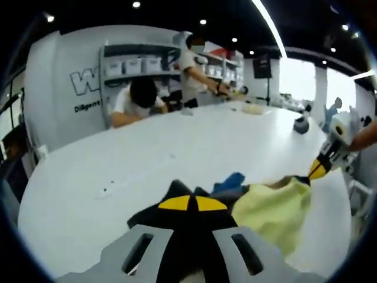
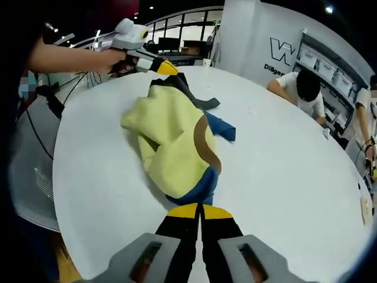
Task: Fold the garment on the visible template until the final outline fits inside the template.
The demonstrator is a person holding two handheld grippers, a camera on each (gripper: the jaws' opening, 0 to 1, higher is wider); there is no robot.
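Two hand-held tools with black jaws, yellow tips and grey bodies

In the left gripper view the left tool (image 1: 192,203) has two black jaws capped with yellow pads, rising from a light grey body with two slanted slots; the right tool (image 1: 318,169) has a yellow-and-black tip on a pale grey-white housing. In the right gripper view the right tool (image 2: 199,211) has the same build: black jaws, yellow pads, grey slotted base; the left tool (image 2: 165,68) has a yellow tip, black neck and white-grey housing, gripped by a hand (image 2: 112,60) of the person.
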